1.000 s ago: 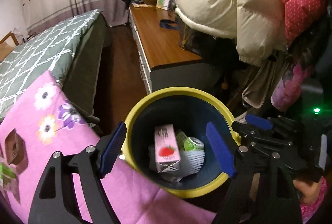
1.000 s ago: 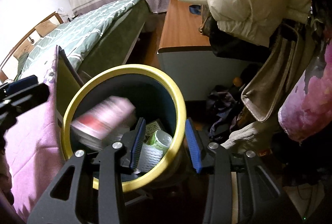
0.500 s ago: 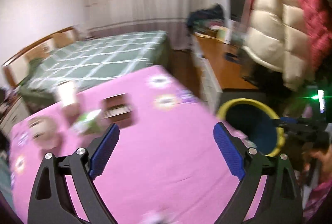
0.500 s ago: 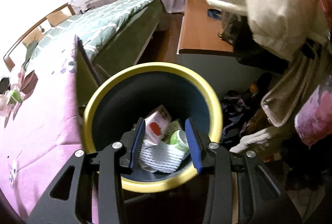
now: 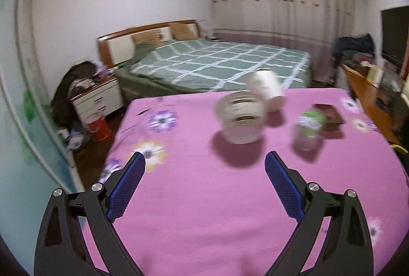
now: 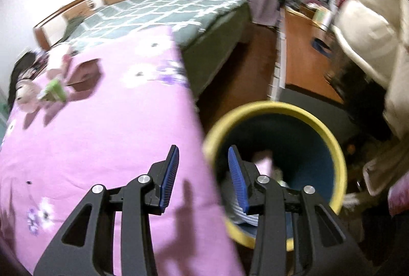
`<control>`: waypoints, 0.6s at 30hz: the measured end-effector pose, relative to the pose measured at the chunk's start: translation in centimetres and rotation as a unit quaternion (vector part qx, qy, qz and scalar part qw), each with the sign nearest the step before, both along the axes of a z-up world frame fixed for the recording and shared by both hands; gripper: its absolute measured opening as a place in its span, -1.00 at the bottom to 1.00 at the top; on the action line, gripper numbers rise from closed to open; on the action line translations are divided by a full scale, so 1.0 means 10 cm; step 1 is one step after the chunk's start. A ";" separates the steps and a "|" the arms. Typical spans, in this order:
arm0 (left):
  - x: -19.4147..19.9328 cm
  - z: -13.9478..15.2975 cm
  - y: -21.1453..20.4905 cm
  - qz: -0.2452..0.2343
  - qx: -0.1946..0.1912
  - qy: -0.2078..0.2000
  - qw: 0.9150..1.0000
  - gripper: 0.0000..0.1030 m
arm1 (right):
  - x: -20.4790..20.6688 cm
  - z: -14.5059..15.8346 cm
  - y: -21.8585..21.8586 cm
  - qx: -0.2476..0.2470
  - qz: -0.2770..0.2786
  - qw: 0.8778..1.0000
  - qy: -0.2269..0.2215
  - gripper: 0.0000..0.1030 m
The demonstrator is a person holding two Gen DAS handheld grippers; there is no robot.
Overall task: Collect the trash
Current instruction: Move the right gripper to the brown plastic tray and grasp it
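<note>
Left tool (image 5: 204, 168): jaws spread wide and opening, nothing between them, aimed across the pink flower-print tabletop (image 5: 194, 199). Right tool (image 6: 202, 168): jaws partly apart, empty, hanging over the tabletop edge beside the yellow-rimmed dark-blue round trash bin (image 6: 332, 143).

Trash left on the tabletop, all blurred: a clear ribbed plastic cup (image 5: 240, 120) ahead of the left tool and slightly right of its centre line, standing roughly upright; a white paper cup (image 5: 265, 89) just behind it, tilted, possibly touching it; a small clear bottle with a green label (image 5: 308, 130) to the right of the ribbed cup, near a flat dark-brown box (image 5: 329, 114). In the right wrist view the same cluster sits far off at the upper left, so the left hand is clearly nearer.

Key relation: the ribbed cup lies ahead of the open left jaws, well apart, with bare cloth in between; nothing blocks a straight approach. Its long axis is near vertical, so a side grip across the body fits best, I judge. Risk: the white cup close behind may get knocked, and the bottle is near the right finger's path.

Bin stands off the tabletop's right edge and already holds some trash. Green checked bed (image 5: 217, 61) beyond the tabletop, wooden dresser (image 6: 301, 56) by the bin.
</note>
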State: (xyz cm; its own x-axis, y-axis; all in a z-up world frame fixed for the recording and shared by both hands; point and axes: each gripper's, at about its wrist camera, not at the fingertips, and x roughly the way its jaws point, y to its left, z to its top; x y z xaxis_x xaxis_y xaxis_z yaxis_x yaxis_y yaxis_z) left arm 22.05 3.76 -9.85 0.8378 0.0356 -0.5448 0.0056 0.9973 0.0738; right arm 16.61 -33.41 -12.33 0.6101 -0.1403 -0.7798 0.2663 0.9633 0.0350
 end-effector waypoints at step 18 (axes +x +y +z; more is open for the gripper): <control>0.10 -0.31 0.31 0.052 -0.041 0.053 0.996 0.81 | 1.71 0.25 1.23 0.010 0.106 0.994 -0.002 -0.12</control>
